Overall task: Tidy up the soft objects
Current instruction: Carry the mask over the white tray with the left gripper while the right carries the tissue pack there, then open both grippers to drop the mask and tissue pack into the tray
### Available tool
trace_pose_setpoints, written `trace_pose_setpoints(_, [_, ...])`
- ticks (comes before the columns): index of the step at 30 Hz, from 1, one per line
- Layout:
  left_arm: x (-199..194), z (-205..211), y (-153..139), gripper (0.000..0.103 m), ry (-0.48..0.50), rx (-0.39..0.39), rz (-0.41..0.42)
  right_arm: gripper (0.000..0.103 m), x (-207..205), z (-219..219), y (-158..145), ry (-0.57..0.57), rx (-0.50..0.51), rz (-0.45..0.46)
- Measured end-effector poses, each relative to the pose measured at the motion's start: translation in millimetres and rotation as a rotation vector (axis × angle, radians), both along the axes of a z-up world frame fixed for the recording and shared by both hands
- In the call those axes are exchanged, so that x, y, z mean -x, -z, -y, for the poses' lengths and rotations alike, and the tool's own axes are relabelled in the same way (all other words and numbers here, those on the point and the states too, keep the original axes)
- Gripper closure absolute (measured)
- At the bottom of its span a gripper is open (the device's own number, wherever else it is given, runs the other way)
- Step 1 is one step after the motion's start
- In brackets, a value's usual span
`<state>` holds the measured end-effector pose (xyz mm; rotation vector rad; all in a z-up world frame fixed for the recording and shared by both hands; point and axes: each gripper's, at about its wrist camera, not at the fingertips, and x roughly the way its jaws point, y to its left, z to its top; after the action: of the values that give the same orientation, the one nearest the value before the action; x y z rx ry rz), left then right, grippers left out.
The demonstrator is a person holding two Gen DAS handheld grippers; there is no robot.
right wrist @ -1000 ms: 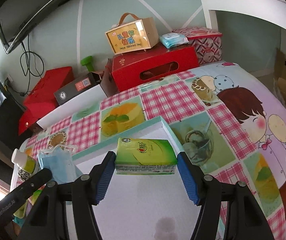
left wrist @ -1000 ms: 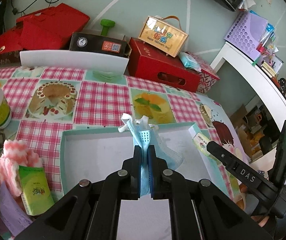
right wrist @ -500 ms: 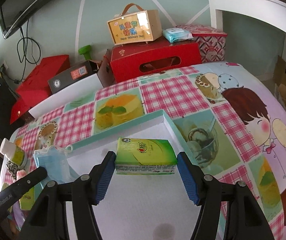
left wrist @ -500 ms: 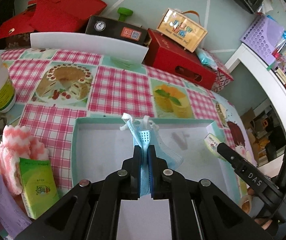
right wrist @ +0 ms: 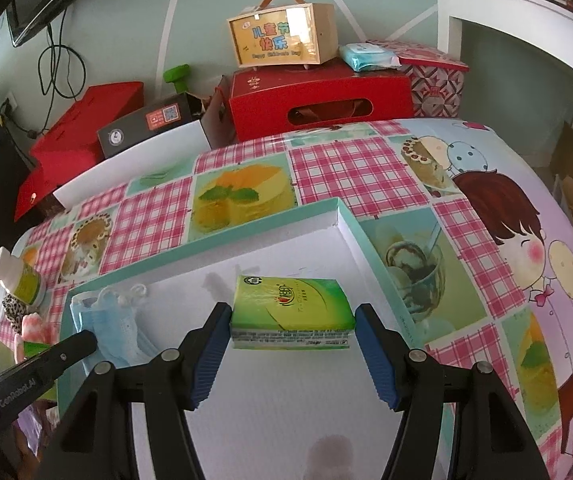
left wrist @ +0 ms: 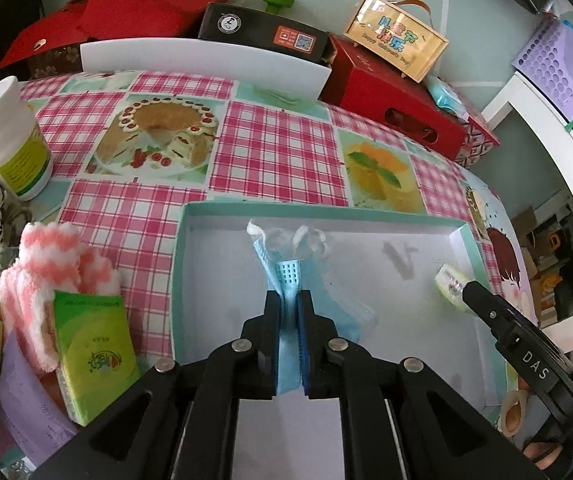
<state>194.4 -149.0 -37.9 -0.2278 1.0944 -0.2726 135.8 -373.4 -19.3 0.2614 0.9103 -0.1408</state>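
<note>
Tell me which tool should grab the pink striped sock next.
Left. The pink striped sock lies beside the tray on the left tool's side, though that tool must first drop its mask.

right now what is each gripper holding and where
Left gripper pinches the folded blue face mask at its middle; right gripper clamps the green tissue pack by its short ends.

Glossy tissue pack (right wrist: 292,304), seemingly plastic-wrapped

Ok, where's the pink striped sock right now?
Left wrist view, far left: the pink striped sock lies on the tablecloth outside the teal tray, behind the green tissue pack.
</note>
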Motion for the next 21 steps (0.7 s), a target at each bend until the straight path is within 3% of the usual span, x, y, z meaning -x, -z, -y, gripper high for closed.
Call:
trace_pose_setpoints(4, [2.9,-2.3,-8.6,0.085,0.006,-0.008,0.006,0.036,1.9,-0.6,-7.0,0.0,0.013,0.008])
trace_pose_setpoints(8, [8.1,-4.0,-23.2,0.059,0.007,-0.003,0.038,0.035,5.2,-3.0,-17.3,-0.004,0.03,0.031])
trace_pose_setpoints(12, [10.0,-6.9,-33.7,0.045,-0.008,-0.02,0.058,0.03,8.6,-6.9,-25.3,-0.011,0.043,0.032])
trace_pose_setpoints(18, [8.6,-15.8,-34.4,0.033,-0.056,-0.06,0.056,0.024,11.7,-9.2,-26.7,-0.013,0.07,-0.003])
trace_pose_setpoints(21, [7.0,-18.7,-32.5,0.031,-0.072,-0.08,0.047,0.02,11.9,-12.6,-26.4,-0.025,0.088,-0.016])
